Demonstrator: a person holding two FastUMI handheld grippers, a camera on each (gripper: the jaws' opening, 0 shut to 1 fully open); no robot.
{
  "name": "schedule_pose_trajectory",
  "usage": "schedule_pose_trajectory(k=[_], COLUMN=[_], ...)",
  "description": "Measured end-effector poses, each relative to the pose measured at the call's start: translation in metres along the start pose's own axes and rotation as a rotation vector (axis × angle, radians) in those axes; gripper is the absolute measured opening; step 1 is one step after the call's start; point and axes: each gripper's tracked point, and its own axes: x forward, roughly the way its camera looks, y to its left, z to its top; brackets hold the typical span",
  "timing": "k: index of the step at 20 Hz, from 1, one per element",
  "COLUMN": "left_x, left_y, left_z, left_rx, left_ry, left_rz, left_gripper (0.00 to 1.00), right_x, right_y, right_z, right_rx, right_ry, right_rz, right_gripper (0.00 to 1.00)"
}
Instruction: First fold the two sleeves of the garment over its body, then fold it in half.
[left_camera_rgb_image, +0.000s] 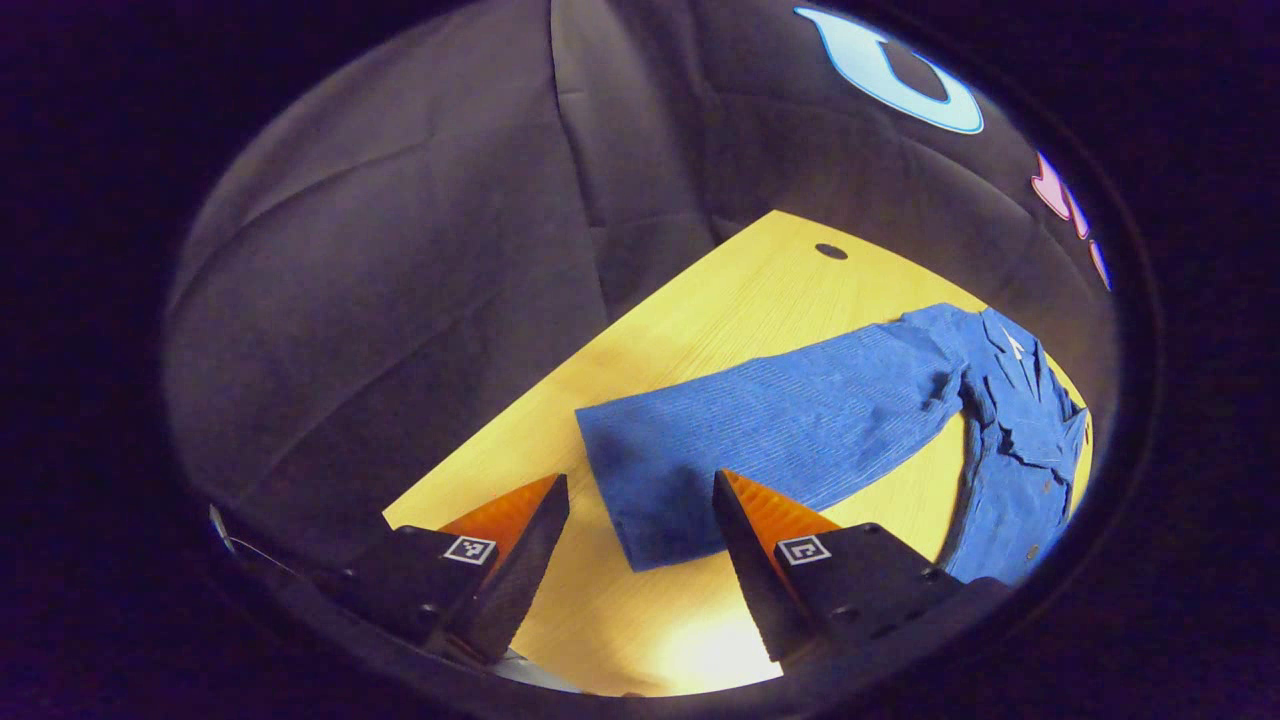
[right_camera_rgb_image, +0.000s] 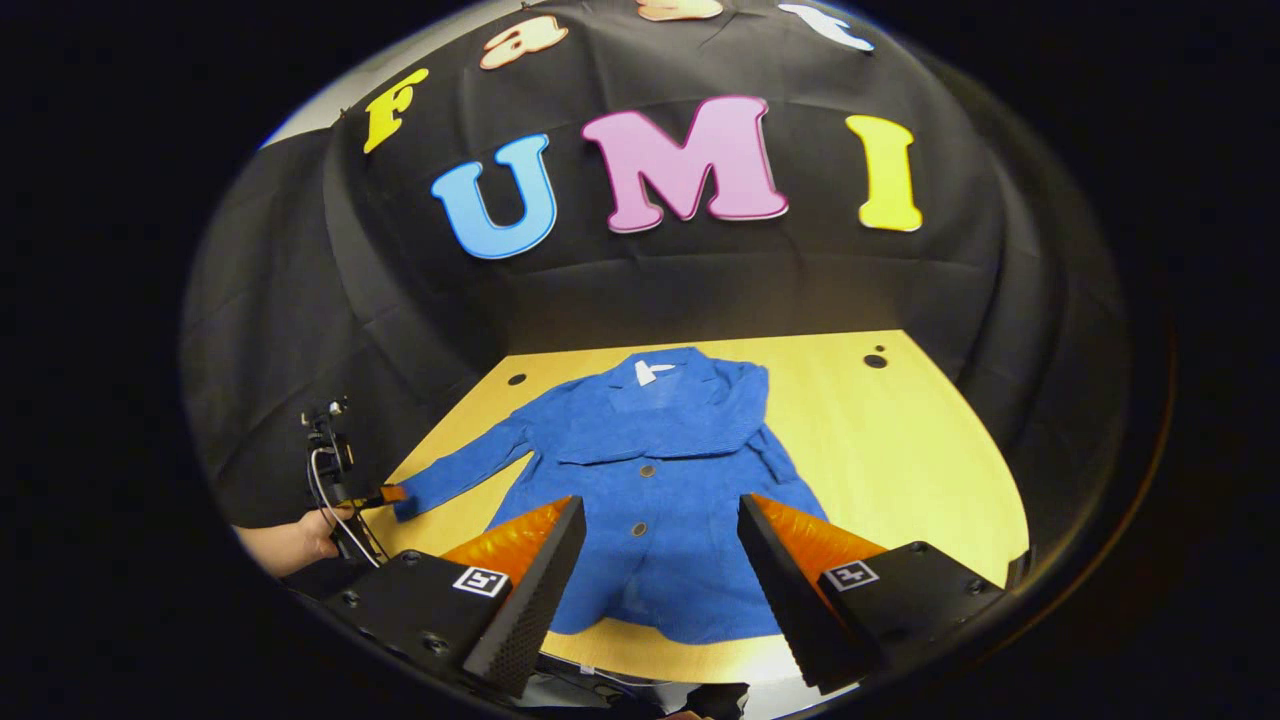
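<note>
Blue ribbed knit, the garment lies flat on the yellow wooden table, collar toward the upper middle of the right gripper view and hem toward the bottom, between that view's own two fingers. One sleeve appears already laid over the body on the right of that frame; the other sleeve stretches out flat toward the lower left. In the left gripper view this outstretched sleeve runs as a long band from the shoulder at the right of the frame down to its cuff at lower centre, so its long axis slants from upper right to lower left. The left gripper has its fingers spread wide, holding nothing, and the cuff end lies right in the gap between them, one finger's tip overlapping the cuff's edge in the picture; whether it touches the cloth I cannot tell. The same gripper appears small at the left edge of the right gripper view, held by a hand, its tip just at the cuff. The right gripper hangs above the lower body of the garment, fingers apart and empty. The left gripper is clearly the nearer one to the cuff, so my judgement is that the coming move is its pinch there.
</note>
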Motion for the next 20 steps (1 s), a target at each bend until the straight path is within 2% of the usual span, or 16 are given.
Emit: schedule_pose_trajectory(k=[2, 5, 7, 9, 10, 11, 14, 15, 16, 18, 20], left_x=[0.005, 0.013, 0.016, 0.024, 0.021, 0.031, 0.027, 0.029, 0.024, 0.023, 0.018], left_y=[0.007, 0.004, -0.001, -0.016, -0.022, -0.028, -0.021, -0.021, -0.024, -0.027, -0.032], left_z=[-0.001, 0.000, 0.007, 0.010, 0.011, 0.012, 0.014, 0.014, 0.014, 0.012, 0.016], left_rx=[-0.001, -0.010, 0.048, 0.085, 0.097, 0.115, 0.127, 0.122, 0.103, 0.045, 0.011], left_ry=[0.053, 0.089, 0.101, 0.124, 0.135, 0.132, 0.114, 0.109, 0.104, 0.101, 0.090], left_rz=[0.016, -0.012, -0.043, -0.074, -0.086, -0.095, -0.134, -0.147, -0.160, -0.189, -0.186], left_gripper=[0.84, 0.82, 0.85, 0.80, 0.65, 0.58, 0.08, 0.08, 0.00, 0.00, 0.00], right_x=[-0.018, -0.034, -0.038, -0.040, -0.041, -0.041, -0.041, -0.041, -0.040, -0.038, -0.034], right_y=[-0.007, -0.012, -0.014, -0.013, -0.012, -0.012, -0.018, -0.021, -0.024, -0.034, -0.044], right_z=[-0.001, -0.003, -0.001, -0.003, -0.006, -0.009, -0.017, -0.019, -0.020, -0.021, -0.019], right_rx=[-0.018, -0.041, -0.049, -0.048, -0.038, -0.031, -0.059, -0.066, -0.065, -0.046, -0.017], right_ry=[-0.019, -0.020, -0.024, -0.028, -0.025, -0.022, -0.016, -0.011, -0.008, 0.000, 0.003], right_rz=[-0.040, -0.064, -0.076, -0.076, -0.074, -0.073, -0.090, -0.090, -0.091, -0.098, -0.105], right_gripper=[0.97, 0.98, 0.98, 0.98, 0.98, 0.98, 0.98, 0.98, 0.98, 0.98, 0.98])
